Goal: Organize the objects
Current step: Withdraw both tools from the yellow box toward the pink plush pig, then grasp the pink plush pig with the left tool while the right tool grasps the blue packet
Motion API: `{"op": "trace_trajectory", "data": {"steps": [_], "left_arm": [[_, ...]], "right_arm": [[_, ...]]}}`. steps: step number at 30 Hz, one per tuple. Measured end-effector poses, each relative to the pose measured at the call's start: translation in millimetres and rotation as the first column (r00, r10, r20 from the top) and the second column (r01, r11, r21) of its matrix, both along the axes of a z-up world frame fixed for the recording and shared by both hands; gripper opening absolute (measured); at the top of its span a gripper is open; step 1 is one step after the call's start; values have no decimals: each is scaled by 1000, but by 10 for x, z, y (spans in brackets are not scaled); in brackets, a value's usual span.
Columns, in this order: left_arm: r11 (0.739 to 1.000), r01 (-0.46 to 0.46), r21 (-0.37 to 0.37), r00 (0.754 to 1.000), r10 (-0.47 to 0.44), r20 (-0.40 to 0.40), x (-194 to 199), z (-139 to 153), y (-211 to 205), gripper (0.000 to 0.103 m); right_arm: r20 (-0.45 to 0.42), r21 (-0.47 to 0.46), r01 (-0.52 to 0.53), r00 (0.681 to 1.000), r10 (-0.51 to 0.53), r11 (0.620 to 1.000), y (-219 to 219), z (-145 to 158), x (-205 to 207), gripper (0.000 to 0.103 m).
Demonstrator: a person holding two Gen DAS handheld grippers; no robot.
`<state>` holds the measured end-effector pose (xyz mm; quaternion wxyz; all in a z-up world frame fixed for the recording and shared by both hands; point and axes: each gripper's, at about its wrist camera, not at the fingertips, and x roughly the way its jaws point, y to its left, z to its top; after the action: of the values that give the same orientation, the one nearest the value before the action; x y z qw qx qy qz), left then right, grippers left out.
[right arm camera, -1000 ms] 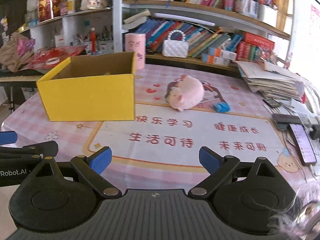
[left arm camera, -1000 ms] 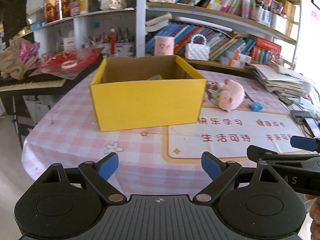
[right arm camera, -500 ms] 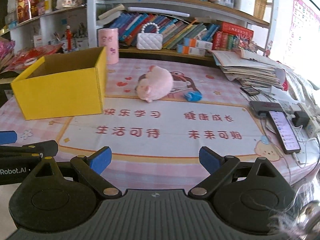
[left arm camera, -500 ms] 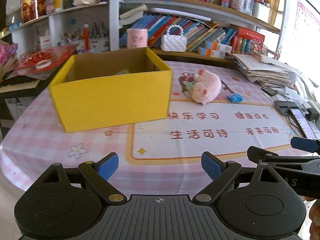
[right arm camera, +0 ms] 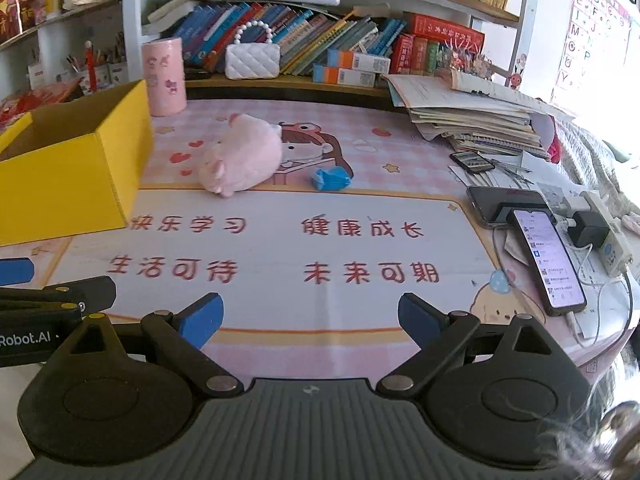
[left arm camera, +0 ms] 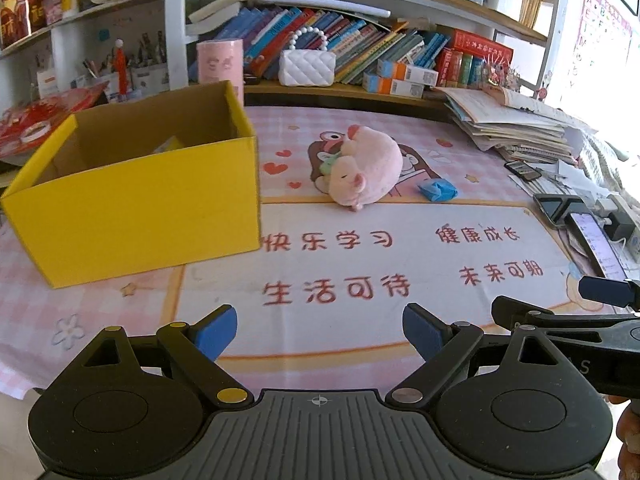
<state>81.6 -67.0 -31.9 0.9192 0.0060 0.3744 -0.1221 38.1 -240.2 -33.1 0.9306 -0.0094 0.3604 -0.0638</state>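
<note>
An open yellow cardboard box (left arm camera: pixel 136 204) stands on the left of the table, also in the right wrist view (right arm camera: pixel 68 168); something lies inside it, mostly hidden. A pink plush pig (left arm camera: pixel 362 172) lies right of the box, and shows in the right wrist view (right arm camera: pixel 242 156). A small blue crumpled object (left arm camera: pixel 438 191) lies beside the pig (right arm camera: pixel 330 179). My left gripper (left arm camera: pixel 318 330) is open and empty above the table's near edge. My right gripper (right arm camera: pixel 310 318) is open and empty, right of the left one.
Two phones (right arm camera: pixel 546 258) and chargers with cables (right arm camera: pixel 590 222) lie at the right edge. A stack of papers and books (right arm camera: pixel 472 120) sits at the back right. A pink cylinder (right arm camera: pixel 164 76) stands behind the box. Bookshelves (left arm camera: pixel 360 52) line the back.
Both grippers have swung to the right: the box has shifted left in both views and the pig, blue object and phones have come closer to centre. Both stay open.
</note>
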Motion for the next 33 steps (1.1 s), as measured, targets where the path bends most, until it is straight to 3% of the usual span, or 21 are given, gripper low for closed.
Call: {"op": "trace_trajectory", "data": {"steps": [13, 29, 33], "left_arm": [[999, -11, 33, 1000, 10, 13, 505, 23, -607, 92], [992, -68, 102, 998, 69, -8, 828, -20, -978, 92], [989, -78, 122, 997, 80, -7, 874, -19, -1023, 92]], "right_arm": [[-14, 37, -37, 999, 37, 999, -595, -34, 659, 92], [24, 75, -217, 976, 216, 973, -969, -180, 1465, 67], [35, 92, -266, 964, 263, 960, -983, -234, 1736, 67]]}}
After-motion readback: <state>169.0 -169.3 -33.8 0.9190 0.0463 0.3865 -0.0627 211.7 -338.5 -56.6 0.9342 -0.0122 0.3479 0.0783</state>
